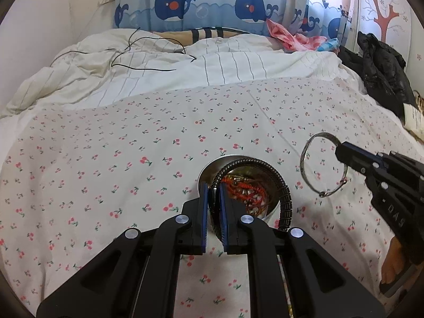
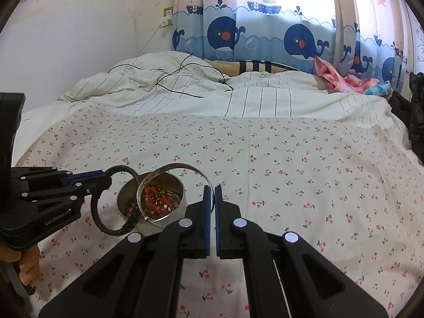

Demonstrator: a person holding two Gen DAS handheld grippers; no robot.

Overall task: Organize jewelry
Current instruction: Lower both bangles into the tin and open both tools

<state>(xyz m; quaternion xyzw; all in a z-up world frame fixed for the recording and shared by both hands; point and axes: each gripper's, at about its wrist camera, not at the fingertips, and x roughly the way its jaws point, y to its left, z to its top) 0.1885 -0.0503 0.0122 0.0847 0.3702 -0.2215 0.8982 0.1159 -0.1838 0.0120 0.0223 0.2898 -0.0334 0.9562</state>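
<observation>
A round metal tin [image 1: 209, 167] [image 2: 124, 196] sits on the cherry-print sheet, holding red cord jewelry [image 1: 246, 188] [image 2: 156, 198]. My left gripper [image 1: 213, 188] [image 2: 108, 179] is shut on a black braided bracelet [image 1: 286, 198] [image 2: 98, 217] that hangs over the tin. My right gripper [image 2: 212, 189] [image 1: 338, 149] is shut on a thin silver bangle [image 2: 169, 169] [image 1: 304, 164], held in the air just right of the tin.
A cherry-print sheet [image 1: 132, 145] covers the near bed. A rumpled striped duvet [image 1: 185, 66] with a black cable [image 1: 137, 61] lies behind. A black jacket [image 1: 379, 71] and pink cloth [image 1: 288, 37] are at the far right, below the whale curtains.
</observation>
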